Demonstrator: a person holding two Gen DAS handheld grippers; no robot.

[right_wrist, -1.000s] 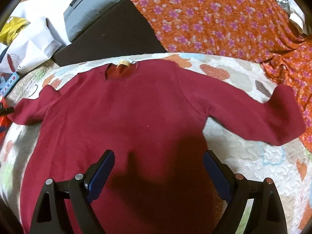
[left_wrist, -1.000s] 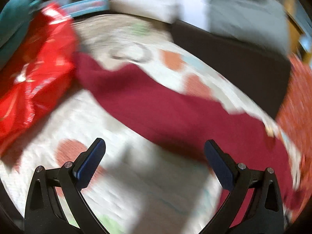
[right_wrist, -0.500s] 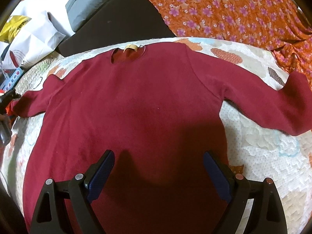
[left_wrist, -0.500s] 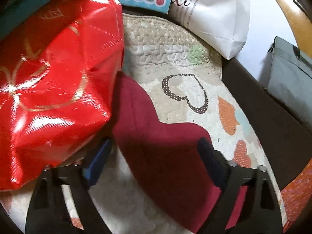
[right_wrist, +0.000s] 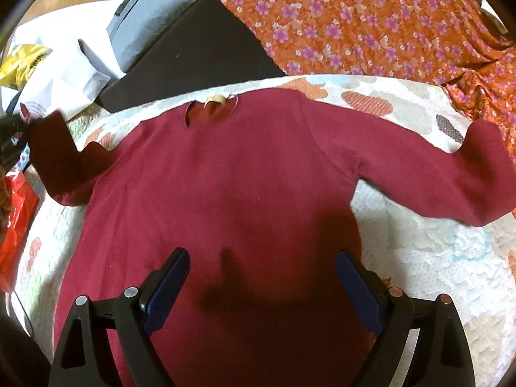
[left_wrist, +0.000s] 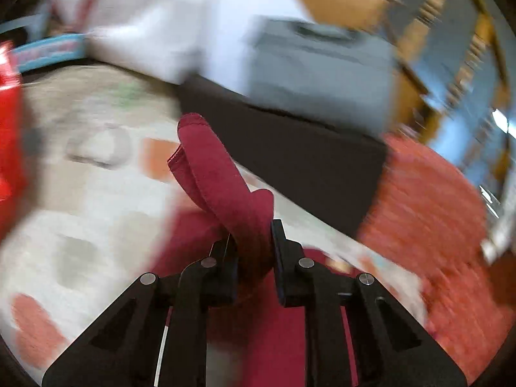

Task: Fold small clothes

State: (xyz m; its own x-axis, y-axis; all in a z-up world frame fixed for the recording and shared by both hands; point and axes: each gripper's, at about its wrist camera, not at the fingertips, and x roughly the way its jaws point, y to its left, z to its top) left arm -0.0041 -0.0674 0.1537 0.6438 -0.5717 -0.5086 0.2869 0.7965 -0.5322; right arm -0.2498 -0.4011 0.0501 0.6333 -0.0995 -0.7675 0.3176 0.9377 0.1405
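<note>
left gripper (left_wrist: 253, 251) was open over the sleeve (left_wrist: 222, 187) half a second ago, now it's pinching it, lifted. right gripper (right_wrist: 261, 285) stays spread above the maroon sweater (right_wrist: 225, 193). neck label (right_wrist: 216, 99) unreadable.

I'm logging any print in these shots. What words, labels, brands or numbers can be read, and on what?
None can be read.
Yellow bag: dark print, too small to read.
Neck label of the red sweater: no legible text.
Blue strip in the left view: blurred.
White bag: red mark at its edge, unreadable.
</note>
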